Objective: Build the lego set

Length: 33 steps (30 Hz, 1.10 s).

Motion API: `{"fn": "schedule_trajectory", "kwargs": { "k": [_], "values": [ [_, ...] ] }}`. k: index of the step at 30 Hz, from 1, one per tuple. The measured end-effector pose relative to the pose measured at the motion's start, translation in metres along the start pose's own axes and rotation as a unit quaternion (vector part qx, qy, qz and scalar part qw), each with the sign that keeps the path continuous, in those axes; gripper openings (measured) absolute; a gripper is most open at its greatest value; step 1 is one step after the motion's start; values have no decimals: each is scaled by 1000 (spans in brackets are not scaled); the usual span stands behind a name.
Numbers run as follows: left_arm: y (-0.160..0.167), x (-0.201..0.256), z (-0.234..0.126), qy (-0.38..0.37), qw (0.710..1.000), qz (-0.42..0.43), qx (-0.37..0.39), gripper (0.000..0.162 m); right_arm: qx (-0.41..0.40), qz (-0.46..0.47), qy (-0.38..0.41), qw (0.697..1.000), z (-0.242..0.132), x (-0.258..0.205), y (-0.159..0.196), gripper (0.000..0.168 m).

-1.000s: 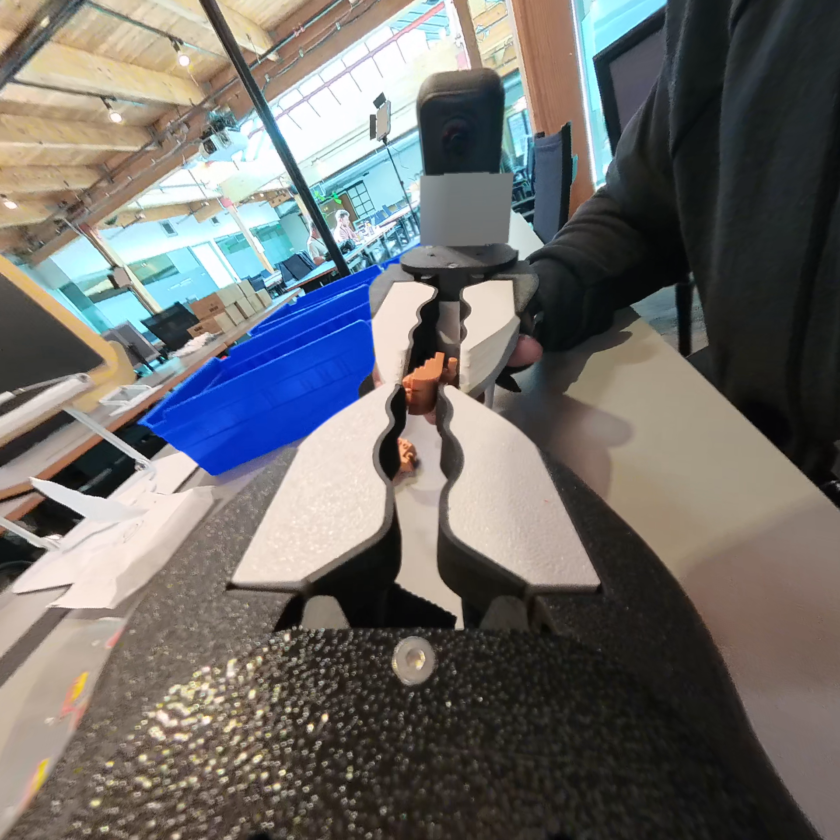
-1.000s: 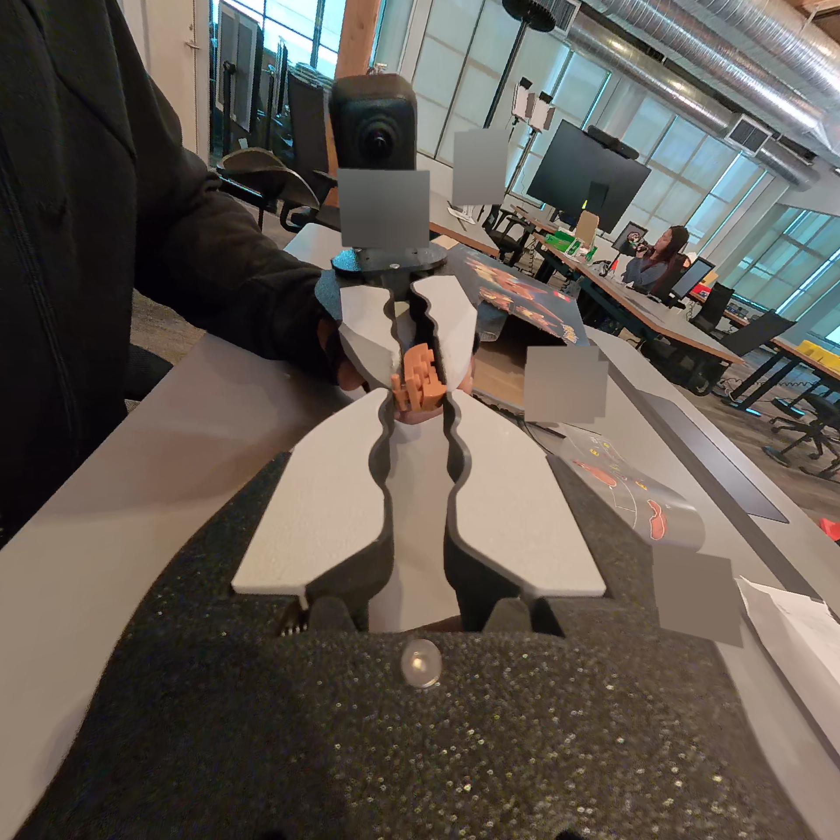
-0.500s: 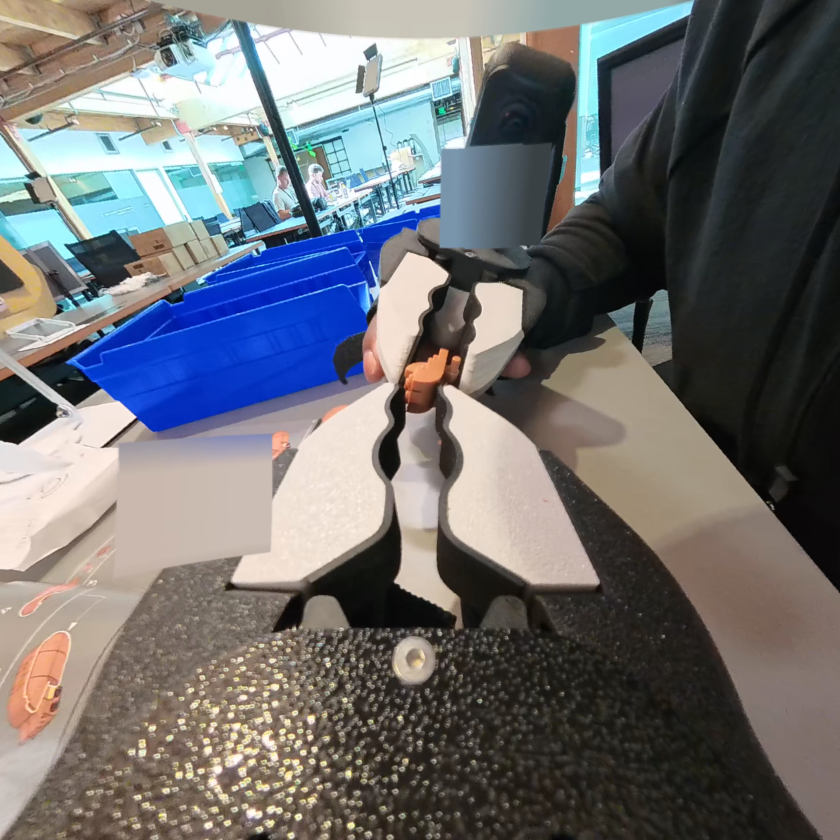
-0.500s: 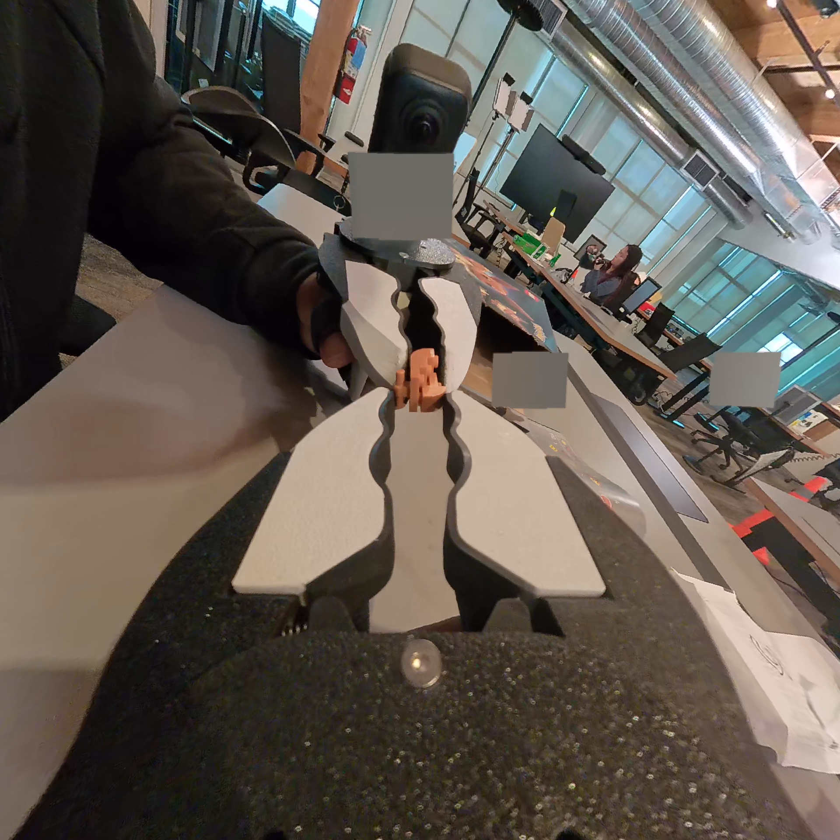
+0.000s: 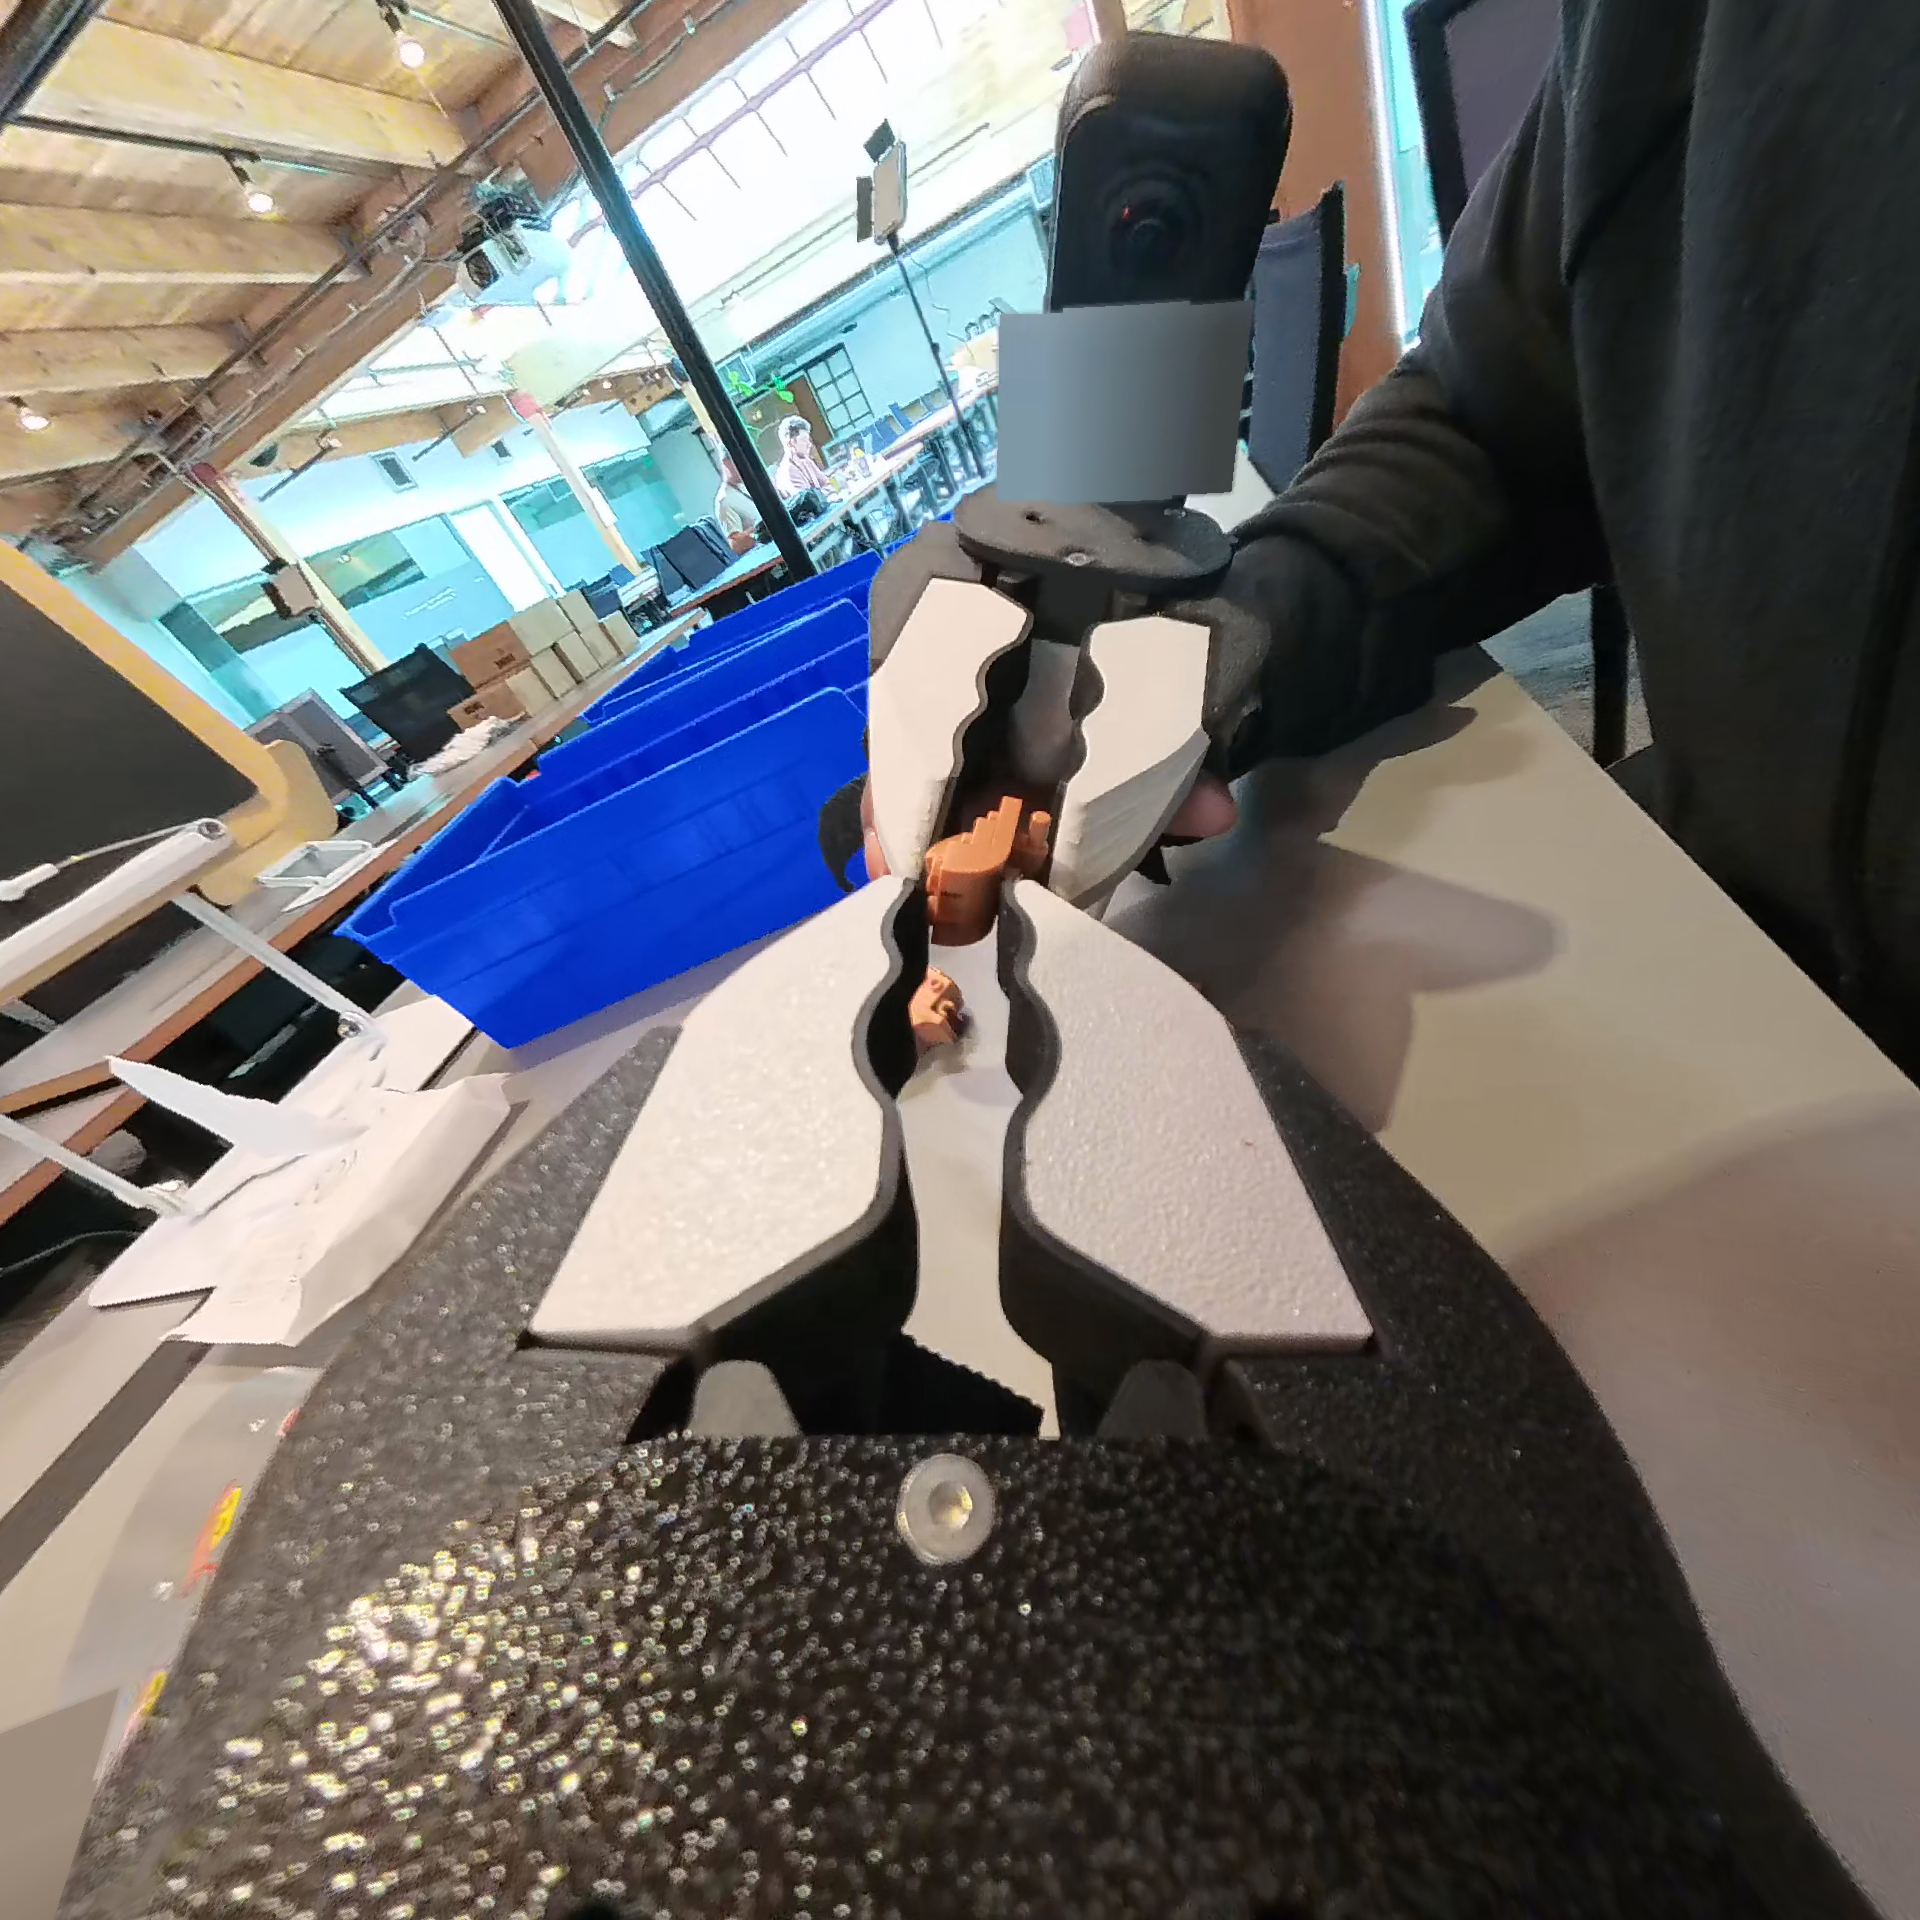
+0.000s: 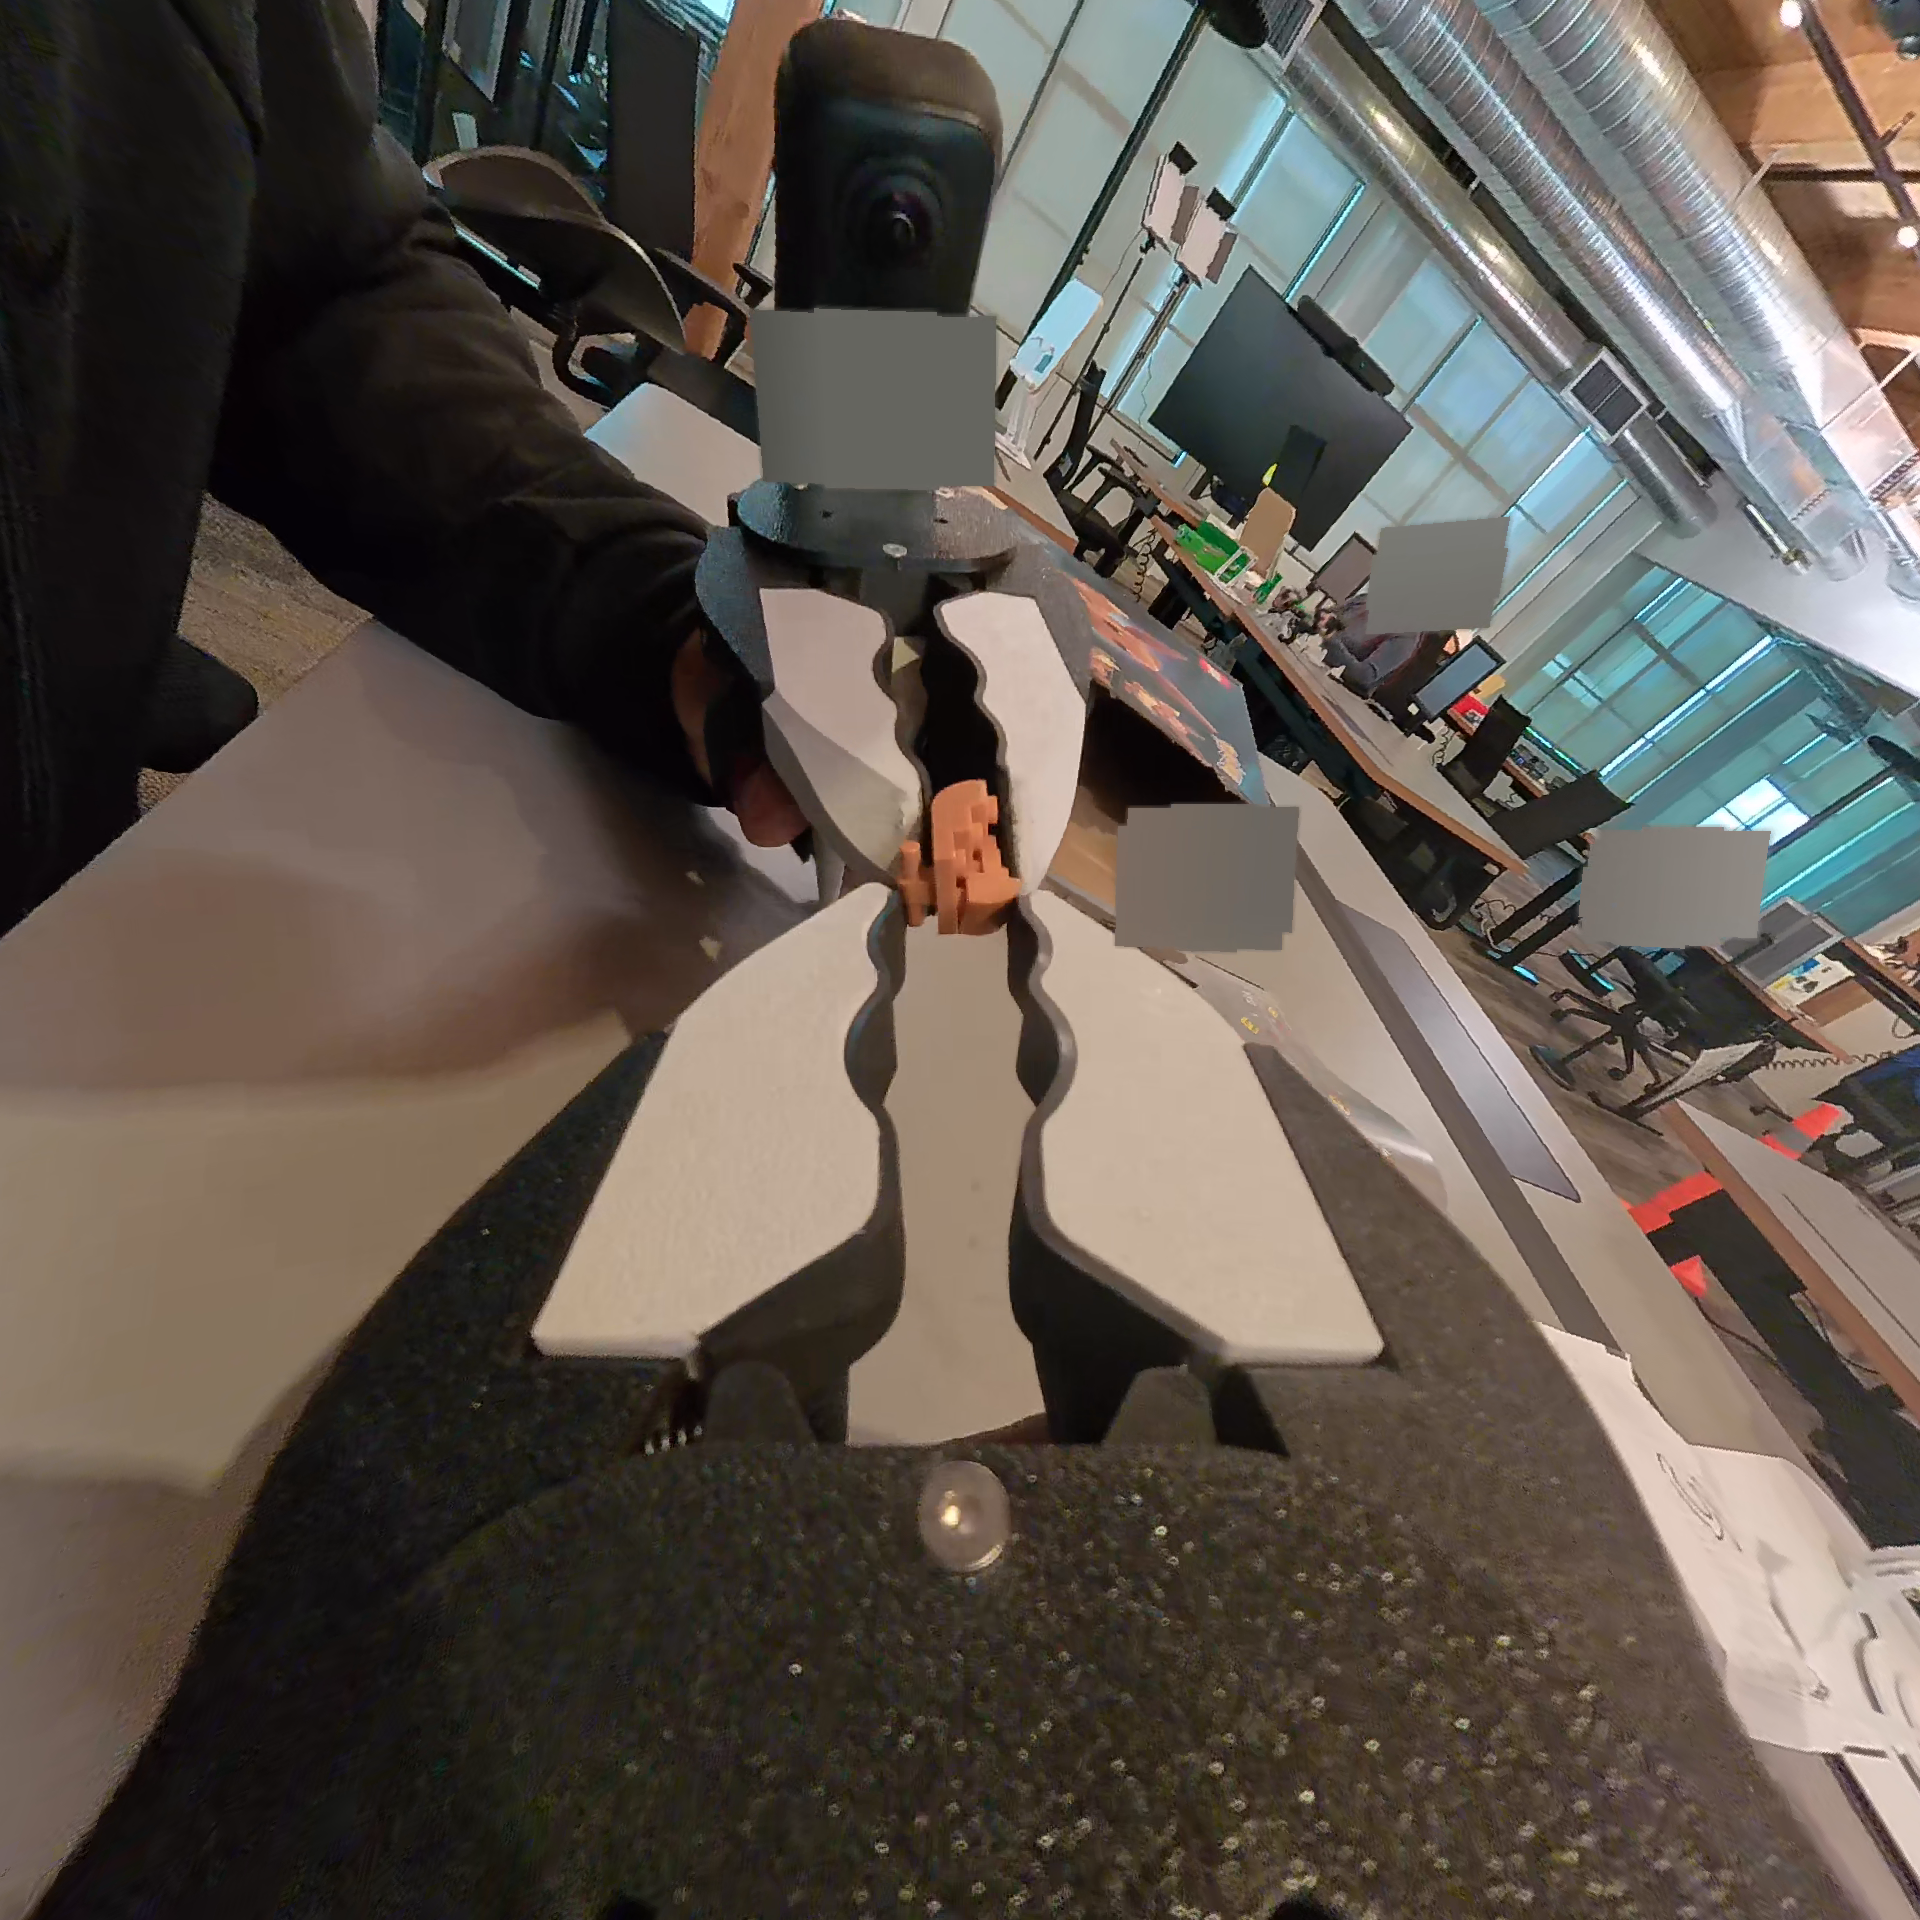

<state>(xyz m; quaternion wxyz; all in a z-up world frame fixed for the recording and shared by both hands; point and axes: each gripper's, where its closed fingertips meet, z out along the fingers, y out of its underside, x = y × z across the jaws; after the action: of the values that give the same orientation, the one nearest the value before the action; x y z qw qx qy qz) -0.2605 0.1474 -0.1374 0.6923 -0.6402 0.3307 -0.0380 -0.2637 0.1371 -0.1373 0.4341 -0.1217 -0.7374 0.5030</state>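
Behind the pale grey desk [image 5: 1621,1049] stretches an open office with wooden ceiling beams, tall windows and rows of worktables. Both pairs of tongs meet tip to tip above the desk, each clenched on the same small orange lego assembly [image 5: 971,868], which hangs in the air between them. In the left wrist view, the left tongs [image 5: 958,914] grip the near end of the assembly, and the right tongs [image 5: 1003,821] face them from the far side, held by a gloved hand [image 5: 1299,686] coming out of a dark sleeve. A second small orange lego piece [image 5: 935,1010] lies on the desk just beneath, seen through the gap between the left tongs' fingers. Blue plastic bins [image 5: 644,862] stand in a row toward the desk's far left edge, and white paper sheets [image 5: 301,1226] lie in front of them near the left edge. In the right wrist view, the right tongs [image 6: 951,920] clamp the assembly from the near side, while the left tongs [image 6: 961,821] pinch it from beyond. An open cardboard box [image 6: 1164,717] with a printed lid sits behind them, and more white paper [image 6: 1766,1600] lies at the desk's right edge.
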Motion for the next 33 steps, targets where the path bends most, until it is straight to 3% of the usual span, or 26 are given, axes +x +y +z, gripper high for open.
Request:
{"fn": "schedule_trajectory", "kwargs": {
  "k": [11,21,24,28,33],
  "values": [
    [4,3,0,6,1000,8,-20,13,-24,-55,3,998,0,-2,4,19],
    [9,-6,2,-3,999,-36,-26,13,-31,-27,18,999,2,7,9,19],
    [12,-12,2,-21,998,-47,-30,15,-46,-75,49,995,1,12,12,19],
    [18,-16,0,3,988,-153,-26,28,-82,-179,98,975,0,20,19,19],
    [15,-31,-7,50,921,-386,29,28,-113,-283,136,943,-2,26,26,19]
  ]
}}
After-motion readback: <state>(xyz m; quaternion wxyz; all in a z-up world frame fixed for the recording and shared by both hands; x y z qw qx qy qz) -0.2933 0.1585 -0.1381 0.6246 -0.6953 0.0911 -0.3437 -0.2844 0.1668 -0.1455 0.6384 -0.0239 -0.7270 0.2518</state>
